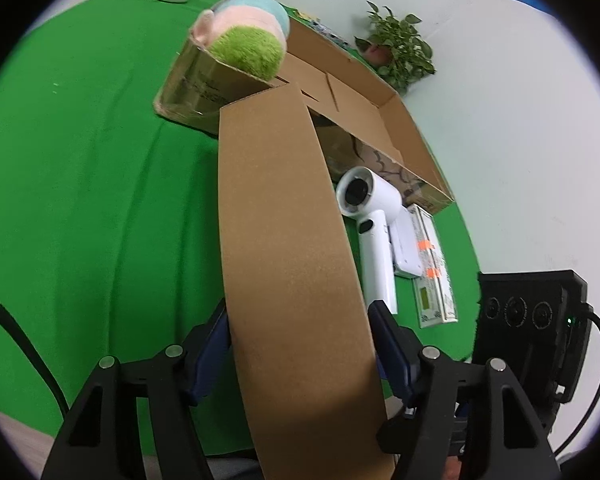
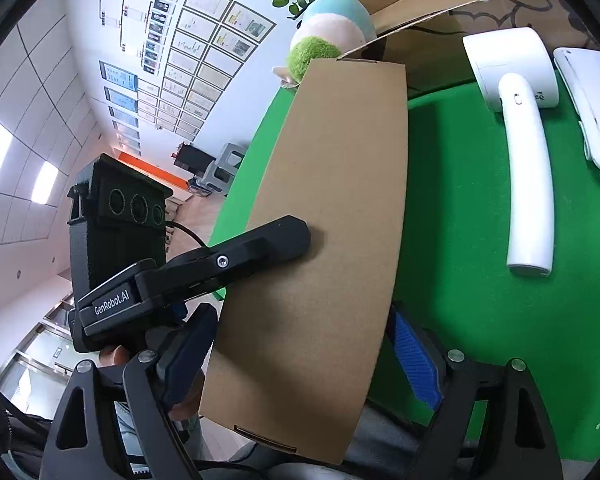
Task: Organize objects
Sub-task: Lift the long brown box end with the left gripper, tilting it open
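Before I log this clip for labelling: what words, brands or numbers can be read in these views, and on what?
"GenRobot.AI": on the black left gripper body, right wrist view.
"FO": partial letters on the white hair dryer head.
Flat white printed box: print too small.
Brown cardboard box side: blurred.
Framed wall sheets: unreadable.

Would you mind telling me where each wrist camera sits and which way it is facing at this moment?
Left wrist: on the left tool, looking along the cardboard flap toward the box and plush toy; its own two fingers show, and the right tool's housing at the right edge.
Right wrist: on the right tool, facing along the same flap; its fingers, the left tool's finger and the person's fingertips show.
Shared: flap, plush toy, hair dryer, green cloth.
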A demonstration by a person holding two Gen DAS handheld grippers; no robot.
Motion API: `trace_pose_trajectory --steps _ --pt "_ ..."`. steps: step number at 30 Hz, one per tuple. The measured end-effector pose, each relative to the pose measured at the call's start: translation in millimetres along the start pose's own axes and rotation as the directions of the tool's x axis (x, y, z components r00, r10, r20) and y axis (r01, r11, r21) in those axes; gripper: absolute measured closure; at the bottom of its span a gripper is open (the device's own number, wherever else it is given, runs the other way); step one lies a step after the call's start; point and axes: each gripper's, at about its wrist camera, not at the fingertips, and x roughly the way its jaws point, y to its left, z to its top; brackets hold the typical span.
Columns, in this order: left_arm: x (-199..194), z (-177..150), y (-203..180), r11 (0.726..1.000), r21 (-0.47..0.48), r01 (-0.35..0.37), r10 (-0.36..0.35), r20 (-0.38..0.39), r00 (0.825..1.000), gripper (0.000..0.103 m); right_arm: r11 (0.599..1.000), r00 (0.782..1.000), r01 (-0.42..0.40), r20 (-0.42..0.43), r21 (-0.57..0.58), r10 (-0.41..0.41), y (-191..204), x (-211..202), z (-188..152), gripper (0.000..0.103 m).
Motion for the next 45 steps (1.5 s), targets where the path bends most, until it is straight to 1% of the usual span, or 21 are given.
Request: trace_pose_trajectory --steps 1,3,4,7,8,9,14,16,18,20,21,22,23,24,25,28,35,36,38,43,45 --pt "-1.3 0.0 -1.9 1.0 0.002 -0.017 0.017 0.004 1.0 0.037 1.0 1.0 0.018 0.003 -0.003 -0.018 1.7 1.6 1.1 0.008" --pt "-2.9 -0.4 -11.1 0.997 0.029 -0.072 0.072 0.017 0.997 0.037 0.999 0.999 0.049 0.008 -0.014 -0.049 4.6 2.6 0.2 0.005" --pt "-5.5 -1.2 -15.4 0.994 0.048 -0.103 0.102 0.024 0.995 0.037 0.999 0.999 0.051 0.009 -0.018 -0.05 2.7 -6.6 -4.1 0.005" --pt "-7.7 -1.8 -28.5 0.976 0.108 -0.19 0.187 0.037 0.982 0.038 0.997 0.998 0.069 0.014 -0.039 -0.068 6.4 -5.2 0.3 0.004" --pt "-6.5 -1.0 -31.3 0.971 0.116 -0.208 0.205 0.037 0.978 0.038 0.994 0.996 0.092 0.024 -0.058 -0.091 9.2 -6.1 1.8 0.004" --pt "-6.4 -0.7 -31.6 0.971 0.117 -0.207 0.205 0.036 0.978 0.038 0.992 0.994 0.106 0.031 -0.067 -0.104 11.0 -9.3 1.1 0.004" --pt "-5.7 4.3 -32.9 0.972 0.113 -0.204 0.199 0.056 0.978 0.039 0.976 0.984 0.175 0.059 -0.129 -0.169 23.3 -27.0 -5.0 0.003" --pt "-5.9 4.6 -36.0 0.973 0.122 -0.196 0.19 0.059 0.98 0.041 0.967 0.979 0.202 0.073 -0.156 -0.193 28.8 -33.0 -8.9 0.006" --pt "-4.8 5.1 -41.9 0.973 0.132 -0.188 0.181 0.063 0.982 0.043 0.962 0.978 0.202 0.083 -0.182 -0.19 35.2 -39.7 -12.6 0.009" --pt "-3.1 5.6 -47.8 0.974 0.145 -0.175 0.168 0.063 0.984 0.047 0.957 0.979 0.197 0.095 -0.213 -0.181 44.7 -45.4 -14.6 0.01" --pt "-1.7 5.6 -50.4 0.973 0.153 -0.17 0.163 0.062 0.985 0.049 0.953 0.979 0.197 0.102 -0.229 -0.178 42.8 -58.9 -22.5 0.01" --pt "-0.6 5.7 -53.4 0.972 0.163 -0.167 0.159 0.064 0.985 0.056 0.95 0.979 0.197 0.106 -0.243 -0.175 46.4 -62.4 -23.5 0.01" --pt "0.9 5.5 -56.6 0.971 0.17 -0.165 0.156 0.063 0.986 0.057 0.946 0.979 0.197 0.11 -0.259 -0.174 50.4 -62.9 -22.6 0.01" --pt "1.6 5.3 -58.6 0.971 0.173 -0.163 0.154 0.064 0.986 0.057 0.943 0.978 0.2 0.111 -0.265 -0.176 47.9 -69.5 -36.9 0.01" --pt "2.4 5.0 -59.8 0.973 0.174 -0.153 0.145 0.063 0.988 0.057 0.942 0.977 0.205 0.111 -0.267 -0.181 48.5 -70.0 -38.0 0.01" --pt "5.3 3.5 -65.4 0.975 0.185 -0.125 0.118 0.05 0.992 0.069 0.942 0.974 0.223 0.097 -0.251 -0.205 44.1 -68.3 -39.6 0.01" --pt "11.2 -0.9 -91.3 0.966 0.256 -0.042 0.034 0.037 0.999 0.069 0.941 0.968 0.242 0.121 -0.235 -0.218 40.4 -79.5 -42.8 0.01" --pt "13.2 -1.5 -94.4 0.963 0.266 -0.036 0.028 0.032 0.999 0.07 0.941 0.967 0.246 0.132 -0.232 -0.22 39.7 -84.2 -42.9 0.01" --pt "18.2 -3.2 -100.1 0.961 0.276 0.003 -0.006 0.011 1.0 0.069 0.943 0.964 0.249 0.148 -0.221 -0.22 36.4 -94.2 -45.7 0.01" --pt "15.0 -7.4 -108.6 0.948 0.318 0.029 -0.039 0.027 0.999 0.069 0.947 0.957 0.26 0.178 -0.188 -0.228 25.6 -112.8 -51.0 0.011" --pt "12.2 -7.8 -108.3 0.949 0.315 0.012 -0.026 0.04 0.999 0.069 0.947 0.956 0.263 0.182 -0.183 -0.23 23.3 -114.4 -52.9 0.014"
